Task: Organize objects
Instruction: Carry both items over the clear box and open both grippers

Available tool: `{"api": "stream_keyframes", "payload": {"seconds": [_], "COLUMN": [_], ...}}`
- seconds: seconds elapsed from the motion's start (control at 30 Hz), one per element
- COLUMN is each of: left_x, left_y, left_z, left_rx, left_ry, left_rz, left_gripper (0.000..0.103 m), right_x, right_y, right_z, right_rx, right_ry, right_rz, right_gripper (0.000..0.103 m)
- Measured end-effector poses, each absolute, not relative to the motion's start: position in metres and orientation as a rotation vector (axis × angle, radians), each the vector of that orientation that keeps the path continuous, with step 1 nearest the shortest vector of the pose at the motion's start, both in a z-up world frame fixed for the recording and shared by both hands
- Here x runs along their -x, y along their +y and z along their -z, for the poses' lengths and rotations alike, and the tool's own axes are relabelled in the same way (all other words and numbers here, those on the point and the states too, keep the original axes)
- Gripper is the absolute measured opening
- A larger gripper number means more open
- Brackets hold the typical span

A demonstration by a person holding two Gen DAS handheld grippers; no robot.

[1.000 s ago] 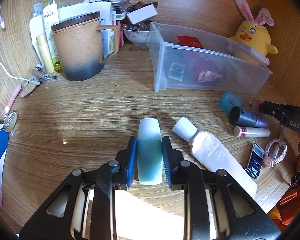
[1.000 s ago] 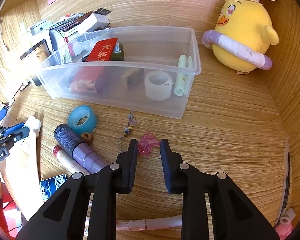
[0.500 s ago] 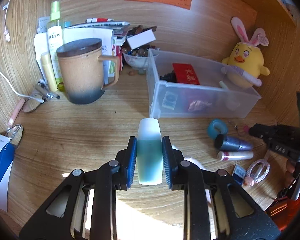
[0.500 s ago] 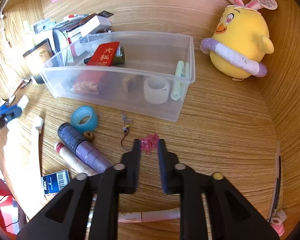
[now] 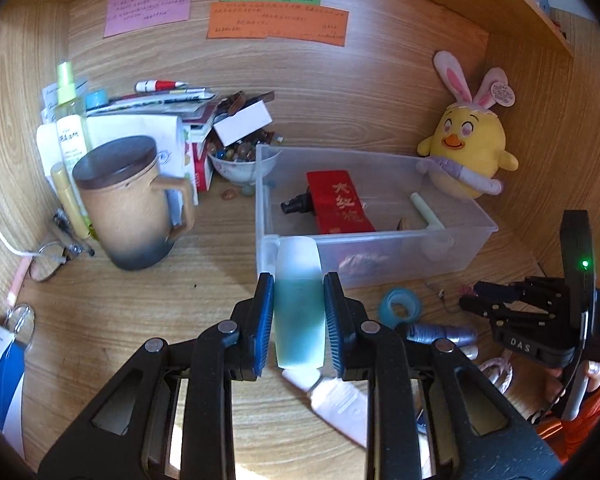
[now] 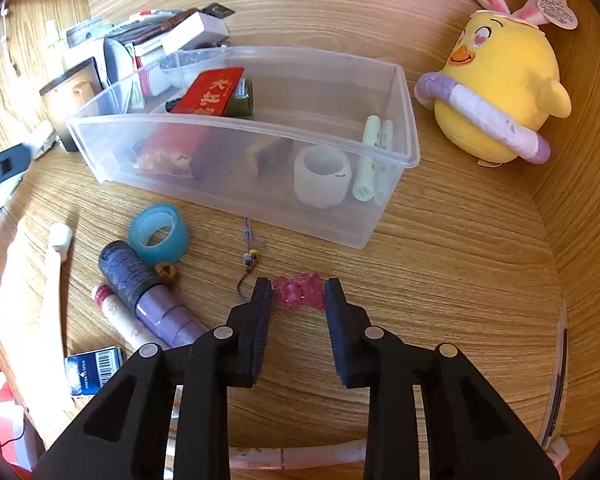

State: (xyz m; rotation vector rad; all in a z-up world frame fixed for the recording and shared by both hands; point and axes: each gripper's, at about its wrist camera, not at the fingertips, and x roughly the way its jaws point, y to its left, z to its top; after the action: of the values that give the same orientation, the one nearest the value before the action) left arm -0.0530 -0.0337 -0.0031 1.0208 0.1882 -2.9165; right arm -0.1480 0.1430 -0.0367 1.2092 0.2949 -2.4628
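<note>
Wooden desk point(image 6: 440, 272) inside a wood-panelled nook, three sticky notes point(image 5: 276, 24) on the back wall. Landmark: clear plastic bin point(image 6: 236, 136). My left gripper point(image 5: 299, 312) has its blue-padded jaws clamped on a frosted teal bottle point(image 5: 299, 300), carried above the desk in front of the bin's near-left corner. My right gripper point(image 6: 298, 300) has its jaws narrowly parted after just widening a little, straddling a pink bead bracelet point(image 6: 300, 292) lying on the desk in front of the bin; I cannot tell whether the pads touch it. Blue tape roll point(image 6: 160, 234) lies left of the bracelet, just before the bin. Yellow chick plush point(image 6: 496, 92) sits right of the bin.
</note>
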Motion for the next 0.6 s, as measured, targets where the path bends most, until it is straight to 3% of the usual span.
{"api": "stream_keyframes", "payload": {"seconds": [0.6], "left_x": [0.098], "left_y": [-0.026], "left_z": [-0.031], "left_rx": [-0.957], "left_ry": [0.192], "left_rz": [2.987], "left_gripper": [0.025], "right_x": [0.127], "right_y": [0.156], "right_z": [-0.055], "right_rx": [-0.883], "right_ry": [0.156], "right_rz": [2.552], "right_gripper": [0.025]}}
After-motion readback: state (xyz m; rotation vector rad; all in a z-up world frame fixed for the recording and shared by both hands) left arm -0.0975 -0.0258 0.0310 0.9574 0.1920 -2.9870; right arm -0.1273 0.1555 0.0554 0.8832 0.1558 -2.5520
